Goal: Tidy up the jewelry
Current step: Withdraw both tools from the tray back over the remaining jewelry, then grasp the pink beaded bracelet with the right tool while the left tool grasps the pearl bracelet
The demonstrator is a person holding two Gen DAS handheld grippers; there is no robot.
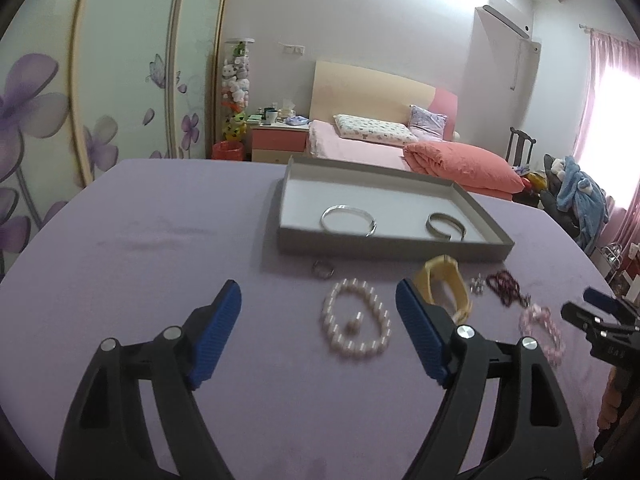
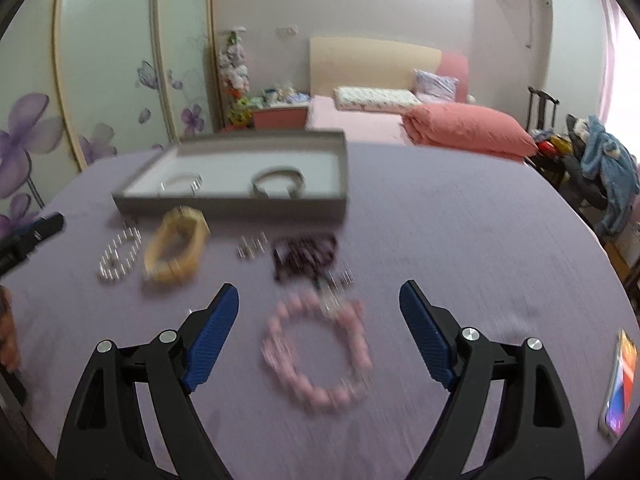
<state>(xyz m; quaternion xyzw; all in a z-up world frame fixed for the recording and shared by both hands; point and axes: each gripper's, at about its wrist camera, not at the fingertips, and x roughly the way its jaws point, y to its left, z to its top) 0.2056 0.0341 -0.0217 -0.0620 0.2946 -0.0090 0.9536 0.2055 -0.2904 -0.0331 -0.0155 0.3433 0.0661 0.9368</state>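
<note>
The white bead bracelet (image 1: 355, 323) lies on the tabletop (image 1: 160, 240) between the wide-open, empty jaws of the left hand-held gripper (image 1: 320, 312). The pink bead bracelet (image 2: 318, 350) lies the same way under the right hand-held gripper (image 2: 320, 308), also open and empty. The tray (image 1: 394, 250), at 12 o'clock from the white bracelet, already holds two bangles.

Risk: the yellow bracelet (image 1: 442, 286) sits just beside the left gripper's right finger, so closing may catch it. Round beads may slip from the pads.

Only the right view shows the phone (image 2: 621, 384) at 3 o'clock. Only the left view shows the small ring (image 1: 323, 270) sharply.

Pearl bracelet (image 1: 355, 328) btwn open fingers (image 1: 420, 340)
</note>
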